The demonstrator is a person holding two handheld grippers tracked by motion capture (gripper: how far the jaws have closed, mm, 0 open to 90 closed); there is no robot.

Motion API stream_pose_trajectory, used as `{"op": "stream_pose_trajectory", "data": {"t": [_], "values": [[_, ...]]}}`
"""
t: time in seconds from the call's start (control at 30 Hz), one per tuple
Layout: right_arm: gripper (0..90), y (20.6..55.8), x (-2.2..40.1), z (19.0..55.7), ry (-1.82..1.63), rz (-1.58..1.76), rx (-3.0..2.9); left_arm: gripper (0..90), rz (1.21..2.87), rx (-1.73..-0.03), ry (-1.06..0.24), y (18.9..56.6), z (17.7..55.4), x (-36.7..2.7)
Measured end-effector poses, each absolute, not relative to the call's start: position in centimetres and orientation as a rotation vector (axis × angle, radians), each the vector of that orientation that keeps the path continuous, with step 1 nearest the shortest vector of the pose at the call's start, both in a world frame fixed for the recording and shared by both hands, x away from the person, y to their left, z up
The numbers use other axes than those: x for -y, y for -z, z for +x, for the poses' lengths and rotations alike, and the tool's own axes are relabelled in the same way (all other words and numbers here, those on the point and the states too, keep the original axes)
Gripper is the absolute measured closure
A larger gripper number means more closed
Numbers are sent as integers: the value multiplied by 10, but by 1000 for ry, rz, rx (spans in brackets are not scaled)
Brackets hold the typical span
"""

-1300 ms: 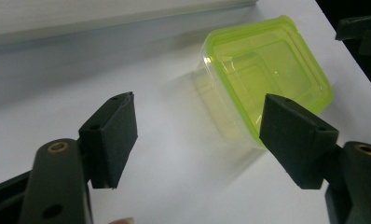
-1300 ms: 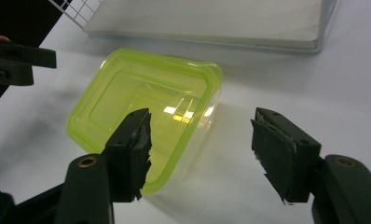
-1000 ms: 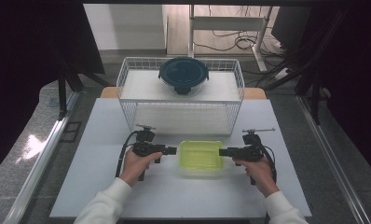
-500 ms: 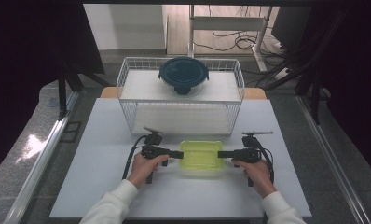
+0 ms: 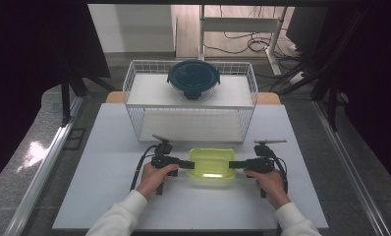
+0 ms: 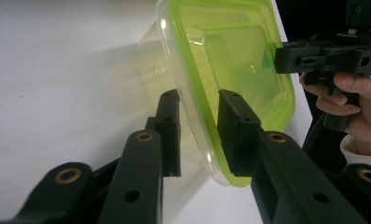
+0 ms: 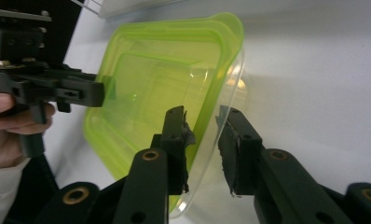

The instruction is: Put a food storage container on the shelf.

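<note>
1. Left hand-held gripper (image 5: 188, 164) comes in at the left end of the green-lidded container (image 5: 211, 163), and its jaws have just been closing over that end's rim.
2. Seen in my left gripper view, one jaw sits under the rim against the clear wall of the tub and the other lies on the green lid (image 6: 230, 56); the rim is between them, though I cannot tell for sure that both pads press on it.
3. That container rests on the white counter (image 5: 105, 196), just in front of the wire basket (image 5: 134, 98), between my two hands.
4. On the basket's upper shelf, well apart from my work, sits a round container with a dark blue lid (image 5: 193, 78).
5. My right hand-held gripper (image 5: 234, 164) meets the container's right end; its jaws have likewise just been closing, and they clamp the rim there, one jaw on the lid, the other against the clear wall.
</note>
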State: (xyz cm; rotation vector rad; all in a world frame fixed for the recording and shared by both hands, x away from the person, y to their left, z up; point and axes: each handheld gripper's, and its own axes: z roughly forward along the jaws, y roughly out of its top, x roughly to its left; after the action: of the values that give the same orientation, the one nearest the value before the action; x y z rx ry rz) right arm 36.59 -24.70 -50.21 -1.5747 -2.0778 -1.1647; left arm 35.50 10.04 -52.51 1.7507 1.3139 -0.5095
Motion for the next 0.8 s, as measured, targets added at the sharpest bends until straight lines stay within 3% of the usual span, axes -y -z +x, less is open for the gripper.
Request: {"op": "stream_pose_trajectory", "data": {"t": [0.27, 0.8], "values": [[786, 493, 248, 360, 1201, -1544, 2089, 790, 1738, -1296, 485, 516, 350, -105], [786, 465, 245, 340, 1308, -1447, 2195, 793, 1765, -1198, 370, 480, 329, -109]]}}
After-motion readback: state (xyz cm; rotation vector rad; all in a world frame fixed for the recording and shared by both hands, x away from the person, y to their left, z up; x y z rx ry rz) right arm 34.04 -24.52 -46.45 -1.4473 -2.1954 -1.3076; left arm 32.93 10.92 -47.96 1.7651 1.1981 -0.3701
